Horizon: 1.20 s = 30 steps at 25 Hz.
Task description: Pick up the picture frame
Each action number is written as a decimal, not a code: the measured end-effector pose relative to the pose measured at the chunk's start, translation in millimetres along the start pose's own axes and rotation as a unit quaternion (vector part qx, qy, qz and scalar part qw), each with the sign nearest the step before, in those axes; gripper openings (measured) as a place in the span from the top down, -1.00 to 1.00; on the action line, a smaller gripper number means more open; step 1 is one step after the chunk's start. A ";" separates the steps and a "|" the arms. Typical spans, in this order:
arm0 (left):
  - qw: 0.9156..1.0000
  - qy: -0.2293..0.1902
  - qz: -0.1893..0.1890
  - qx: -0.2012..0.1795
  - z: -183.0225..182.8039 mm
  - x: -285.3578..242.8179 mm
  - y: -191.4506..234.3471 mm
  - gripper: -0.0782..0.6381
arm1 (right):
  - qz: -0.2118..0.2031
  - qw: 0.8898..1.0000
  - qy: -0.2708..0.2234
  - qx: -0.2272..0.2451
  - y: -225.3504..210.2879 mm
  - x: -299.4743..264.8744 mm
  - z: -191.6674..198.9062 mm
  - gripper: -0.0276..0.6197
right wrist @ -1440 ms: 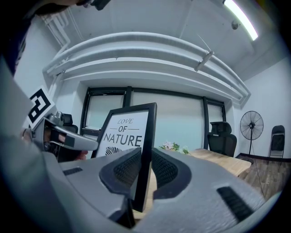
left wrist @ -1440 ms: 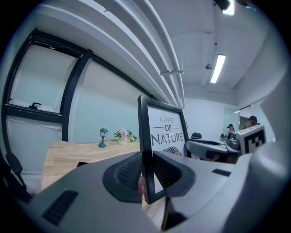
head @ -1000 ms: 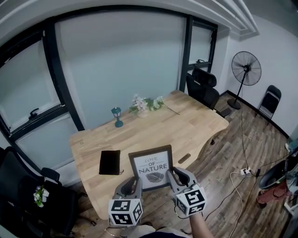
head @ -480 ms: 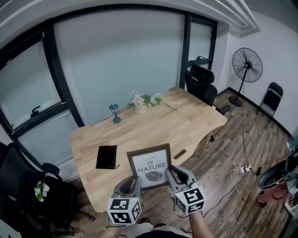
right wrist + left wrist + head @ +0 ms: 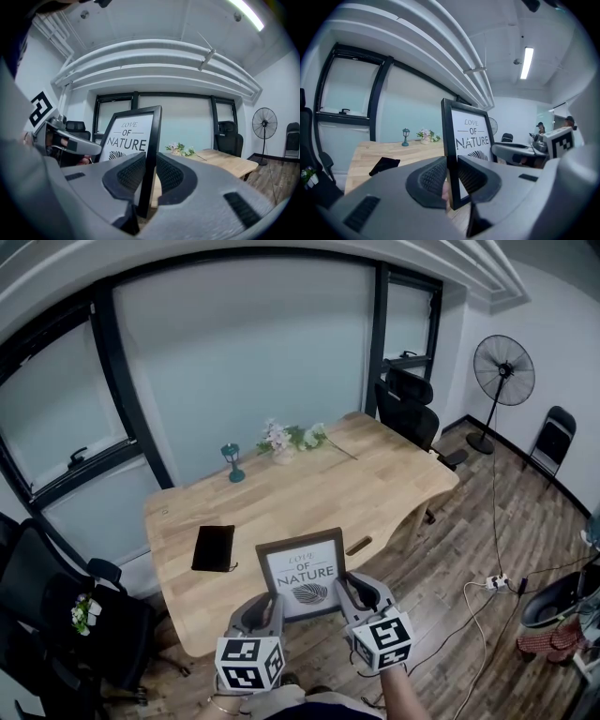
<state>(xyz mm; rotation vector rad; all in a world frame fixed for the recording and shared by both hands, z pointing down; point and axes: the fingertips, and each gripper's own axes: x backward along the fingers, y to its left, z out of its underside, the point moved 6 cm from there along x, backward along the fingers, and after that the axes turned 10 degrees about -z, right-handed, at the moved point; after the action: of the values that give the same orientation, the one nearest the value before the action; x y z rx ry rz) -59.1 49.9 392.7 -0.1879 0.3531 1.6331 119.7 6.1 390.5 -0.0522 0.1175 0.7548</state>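
A dark-framed picture frame (image 5: pixel 304 573) with the print "LOVE OF NATURE" is held upright in the air, in front of the near edge of the wooden table (image 5: pixel 309 493). My left gripper (image 5: pixel 269 608) is shut on its lower left edge and my right gripper (image 5: pixel 346 594) is shut on its lower right edge. In the left gripper view the frame (image 5: pixel 469 140) stands clamped between the ribbed pads (image 5: pixel 432 177). The right gripper view shows the frame (image 5: pixel 132 137) clamped edge-on in the same way. My left gripper (image 5: pixel 65 140) shows at the left of that view.
On the table lie a black pouch (image 5: pixel 214 547), a small teal lantern (image 5: pixel 232 463) and a spray of flowers (image 5: pixel 291 440). Black office chairs (image 5: pixel 409 413) stand at the far right and near left. A pedestal fan (image 5: pixel 503 371), a folding chair and floor cables are to the right.
Both grippers and the frame keep their place in the head view, while the table and room shift slightly as the view drifts. The grips are unchanged.
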 end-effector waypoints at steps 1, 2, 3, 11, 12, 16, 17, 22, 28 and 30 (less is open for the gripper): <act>1.000 0.000 -0.001 -0.001 0.6 0.6 -1.3 0.60 | -0.001 1.000 0.000 0.000 -0.5 1.1 0.3 0.70; 1.000 0.001 -0.001 -0.001 1.3 1.3 -2.6 0.60 | -0.002 1.000 -0.001 0.000 -0.7 2.4 0.8 0.70; 1.000 0.001 -0.001 -0.002 2.0 2.2 -3.8 0.60 | -0.003 1.000 -0.001 -0.001 -0.7 3.9 1.6 0.70; 1.000 0.007 0.000 -0.009 3.9 6.0 -17.4 0.60 | -0.004 1.000 -0.001 -0.009 -5.8 17.3 5.6 0.70; 1.000 0.007 0.001 -0.011 4.3 5.7 -19.1 0.60 | -0.004 1.000 0.000 -0.010 -7.0 18.7 6.7 0.70; 1.000 0.012 0.004 -0.016 4.9 4.0 -25.5 0.60 | -0.002 1.000 0.002 -0.014 -12.0 23.2 9.3 0.70; 1.000 0.013 0.005 -0.017 4.7 3.3 -26.3 0.60 | -0.001 1.000 0.002 -0.015 -12.9 23.5 9.3 0.70; 1.000 0.015 0.009 -0.018 2.4 -3.3 -28.6 0.60 | 0.003 1.000 0.002 -0.017 -18.7 22.1 9.3 0.70; 1.000 0.018 0.012 -0.020 0.6 -12.9 -28.2 0.60 | 0.006 1.000 0.001 -0.018 -25.4 15.7 9.4 0.70; 1.000 0.019 0.012 -0.020 0.1 -15.4 -25.8 0.60 | 0.005 1.000 0.002 -0.019 -25.8 12.1 10.3 0.70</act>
<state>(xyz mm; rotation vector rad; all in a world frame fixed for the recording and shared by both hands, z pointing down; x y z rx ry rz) -32.0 37.1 394.9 -0.2460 0.3528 1.6624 147.0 -3.5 399.3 -0.0889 0.1064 0.7675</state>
